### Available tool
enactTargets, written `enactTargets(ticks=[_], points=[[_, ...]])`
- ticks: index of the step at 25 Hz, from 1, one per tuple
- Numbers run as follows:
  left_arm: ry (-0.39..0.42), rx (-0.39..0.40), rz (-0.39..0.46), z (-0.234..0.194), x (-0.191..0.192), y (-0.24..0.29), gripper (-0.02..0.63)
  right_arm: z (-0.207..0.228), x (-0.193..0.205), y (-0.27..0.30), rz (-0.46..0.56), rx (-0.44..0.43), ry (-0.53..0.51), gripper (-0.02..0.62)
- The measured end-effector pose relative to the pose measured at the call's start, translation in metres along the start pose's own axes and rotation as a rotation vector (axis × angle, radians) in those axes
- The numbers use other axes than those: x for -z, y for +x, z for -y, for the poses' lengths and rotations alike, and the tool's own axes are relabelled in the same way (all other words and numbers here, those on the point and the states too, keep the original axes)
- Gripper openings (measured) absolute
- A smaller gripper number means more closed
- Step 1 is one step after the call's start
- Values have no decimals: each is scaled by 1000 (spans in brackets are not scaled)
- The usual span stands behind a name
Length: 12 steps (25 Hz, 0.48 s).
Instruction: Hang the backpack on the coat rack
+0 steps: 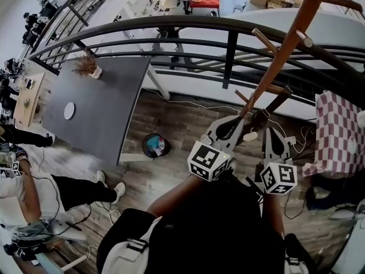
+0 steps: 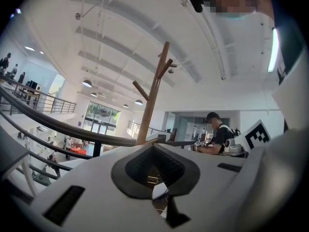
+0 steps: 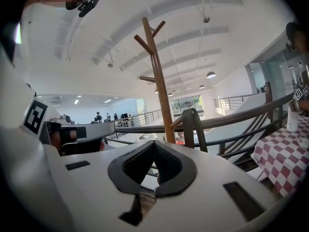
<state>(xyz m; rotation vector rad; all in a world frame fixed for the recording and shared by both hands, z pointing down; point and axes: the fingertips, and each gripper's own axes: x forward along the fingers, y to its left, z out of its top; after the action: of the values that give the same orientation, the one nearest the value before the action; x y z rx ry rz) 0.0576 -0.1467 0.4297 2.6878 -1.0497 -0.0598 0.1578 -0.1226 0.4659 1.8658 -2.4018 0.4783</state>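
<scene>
- Head view shows what looks like the backpack (image 1: 199,227): a black bulk with pale buckled straps. It lies along the bottom edge, close against the person and just under both marker cubes. I cannot tell whether either claw touches it.
- The coat rack (image 1: 279,56) is a wooden pole with short angled pegs. It slants from the top right corner down to the claw tips.
- The left claw (image 2: 154,146) has its jaws together at the tips. A small brass-coloured bit sits in the hollow behind them, too small to identify. The pole rises just beyond.
- The right claw (image 3: 154,143) is closed on nothing, just beside the left one, with the pole ahead.
- The floor (image 1: 177,176) is wood planks with loose cables. A round dark gadget (image 1: 155,145) lies near the near right corner of the surface.
- The surface (image 1: 108,124) is dark grey and stands left of the rack. A potted dried plant (image 1: 88,67) stands at its far edge and a white disc (image 1: 69,111) lies by its left edge.
- A curved black railing (image 1: 171,24) runs behind both. Beyond it is a lower hall with a red table (image 1: 204,2).
- A red-and-white checked cloth (image 1: 336,130) is at the right edge.
- A seated person (image 1: 34,193) is at the left.
- A white ribbed ceiling (image 2: 145,28) arches overhead.
</scene>
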Motion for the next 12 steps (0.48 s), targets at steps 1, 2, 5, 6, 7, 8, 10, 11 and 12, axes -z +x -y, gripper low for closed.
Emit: enactTargets(ticks=[1, 2, 5, 6, 7, 8, 10, 11, 12], points=[[1, 2, 0, 0, 1, -4, 7, -3, 1, -3, 4, 6, 0, 14], [3, 5, -1, -1, 1, -8, 7, -7, 1, -5, 9, 12, 0, 14], [2, 13, -8, -5, 4, -21, 7, -19, 2, -12, 24, 33, -2, 14], [1, 16, -9, -7, 4, -25, 6, -23, 2, -14, 29, 41, -3, 14], [-2, 20, -8, -8, 4, -30, 7, -27, 2, -15, 34, 49, -5, 14], [-4, 23, -6, -10, 3, -34, 6, -31, 2, -17, 38, 56, -7, 14], [-8, 28, -3, -11, 2, -44, 6, -40, 3, -21, 44, 69, -7, 14], [-7, 31, -4, -12, 3, -49, 7, -44, 3, -23, 47, 73, -8, 14], [-6, 34, -6, -12, 3, -53, 7, -49, 3, -26, 52, 75, -9, 14]])
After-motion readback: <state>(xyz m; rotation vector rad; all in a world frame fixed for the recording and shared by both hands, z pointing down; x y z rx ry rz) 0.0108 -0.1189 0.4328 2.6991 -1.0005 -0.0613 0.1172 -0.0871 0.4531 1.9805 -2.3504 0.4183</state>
